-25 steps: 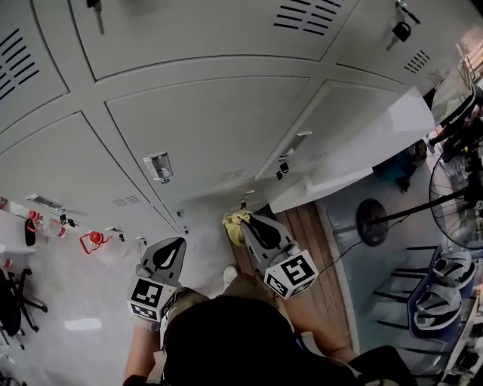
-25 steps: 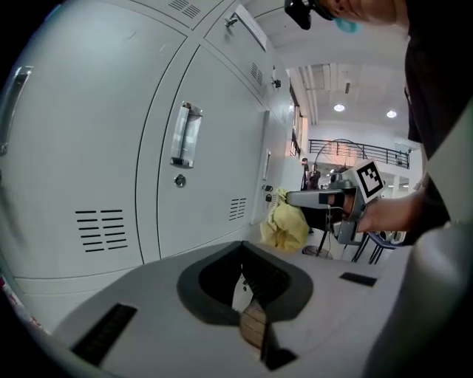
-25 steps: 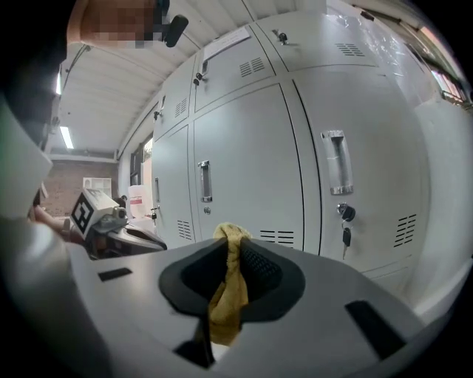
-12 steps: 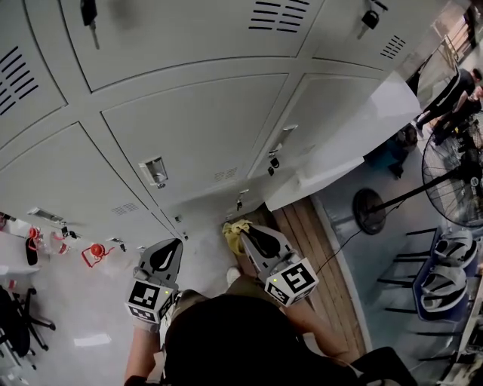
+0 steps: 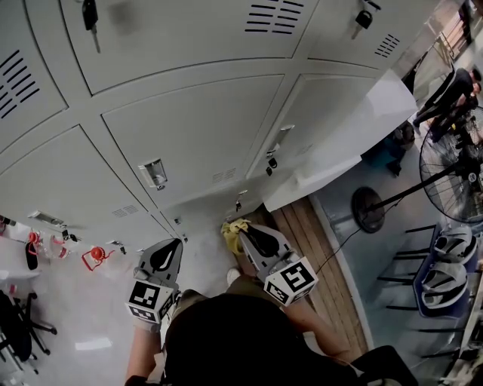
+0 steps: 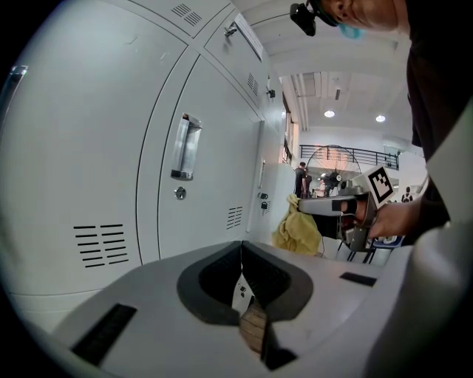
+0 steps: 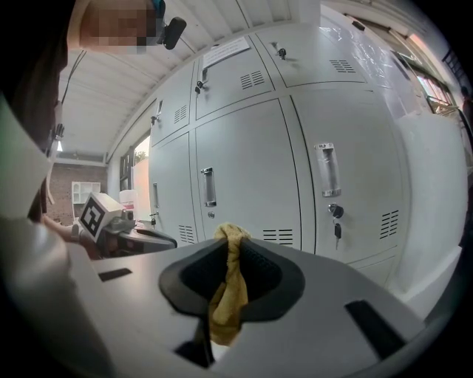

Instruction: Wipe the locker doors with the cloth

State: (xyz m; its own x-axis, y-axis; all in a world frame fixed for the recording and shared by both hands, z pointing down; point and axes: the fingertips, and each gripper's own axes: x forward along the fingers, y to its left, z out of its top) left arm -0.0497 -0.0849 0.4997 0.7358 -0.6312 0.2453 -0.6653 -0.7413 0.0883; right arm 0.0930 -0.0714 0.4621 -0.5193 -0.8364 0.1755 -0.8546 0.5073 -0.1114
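Note:
A wall of grey locker doors point(image 5: 189, 128) fills the head view, each with a handle point(image 5: 154, 172) and vents. My right gripper point(image 5: 247, 230) is shut on a yellow cloth point(image 5: 235, 229), which bunches out past its tips, a short way off the low doors. In the right gripper view the cloth point(image 7: 228, 295) hangs pinched between the jaws, with the locker doors point(image 7: 244, 184) ahead. My left gripper point(image 5: 167, 252) is shut with nothing in it, held beside the right one. From the left gripper view I see the cloth point(image 6: 297, 230) and the right gripper point(image 6: 325, 208) to its right.
One locker door point(image 5: 355, 132) at the right stands swung open. A standing fan point(image 5: 453, 166) and stacked helmets point(image 5: 445, 264) are on the floor at right. Red items point(image 5: 94, 252) lie on the floor at left. Keys hang in some locks point(image 5: 90, 15).
The view has shifted slightly; the lockers sit a little lower left in frame. Both grippers stay about where they were, the right still gripping the cloth.

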